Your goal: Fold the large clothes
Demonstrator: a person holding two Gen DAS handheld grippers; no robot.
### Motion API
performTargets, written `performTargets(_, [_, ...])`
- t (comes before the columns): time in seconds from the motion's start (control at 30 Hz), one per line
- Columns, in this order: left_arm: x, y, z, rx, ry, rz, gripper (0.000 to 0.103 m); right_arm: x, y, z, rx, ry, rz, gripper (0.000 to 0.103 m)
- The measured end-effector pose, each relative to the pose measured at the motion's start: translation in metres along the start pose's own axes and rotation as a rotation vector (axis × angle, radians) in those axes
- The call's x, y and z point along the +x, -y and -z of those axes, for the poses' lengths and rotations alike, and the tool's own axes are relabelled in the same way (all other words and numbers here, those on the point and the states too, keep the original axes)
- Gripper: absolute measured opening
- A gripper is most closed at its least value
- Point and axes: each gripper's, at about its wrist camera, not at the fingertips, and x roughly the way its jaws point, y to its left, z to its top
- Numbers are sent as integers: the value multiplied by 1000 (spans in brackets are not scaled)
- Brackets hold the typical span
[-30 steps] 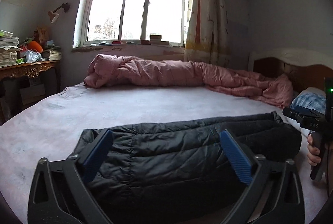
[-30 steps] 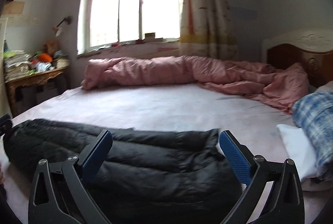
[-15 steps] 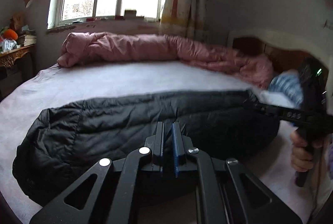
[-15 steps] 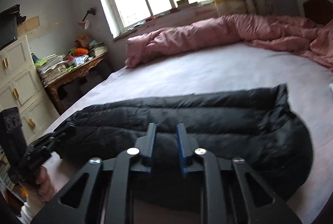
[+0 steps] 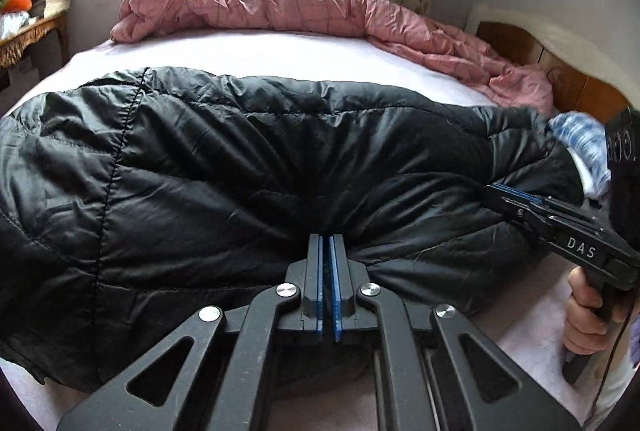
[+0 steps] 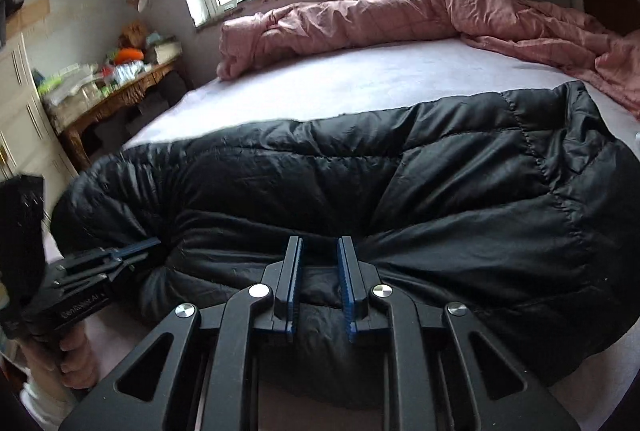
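Observation:
A black quilted puffer jacket (image 5: 240, 159) lies lengthwise across the near part of the bed. My left gripper (image 5: 326, 237) is at its near edge, jaws almost together, and the fabric puckers into the tips. My right gripper (image 6: 319, 239) is further right on the same edge, jaws a little apart with a thick fold of the jacket (image 6: 400, 183) pinched between the blue pads. Each wrist view shows the other tool: the right gripper (image 5: 496, 189) at the jacket's right end, the left gripper (image 6: 154, 242) at its left end, each held by a hand.
A pink quilt (image 5: 280, 3) is bunched along the bed's far side under the window. Pale bed sheet (image 5: 260, 51) lies between it and the jacket. A wooden headboard (image 5: 520, 43) and a blue checked cloth (image 5: 580, 135) sit at the right. A cluttered desk (image 6: 120, 91) and a white cabinet (image 6: 16, 119) stand at the left.
Both grippers were wide open above the jacket a second ago. They have since tipped downward, sunk to its near edge and shut on the fabric.

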Motion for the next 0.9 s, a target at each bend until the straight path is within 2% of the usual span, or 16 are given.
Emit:
performTargets(0.07, [4, 3, 2, 16, -13, -21, 6, 8, -2, 1, -11, -29, 15, 20])
performTargets(0.23, [13, 6, 4, 27, -41, -49, 6, 31, 7, 3, 35, -102, -15, 19])
performTargets(0.47, [15, 9, 6, 39, -46, -65, 6, 42, -4, 3, -21, -113, 49, 19])
performTargets(0.57, [15, 9, 5, 41, -43, -70, 6, 37, 0, 2, 1, -98, 24, 19])
performTargets(0.7, [16, 10, 4, 42, -41, -71, 6, 12, 3, -3, 41, -36, -52, 17])
performTargets(0.8, [17, 12, 3, 37, -43, -67, 6, 1, -2, -4, 49, -83, -7, 12])
performTargets(0.9, [16, 14, 4, 46, -42, -76, 6, -1, -3, -1, 96, -118, -36, 12])
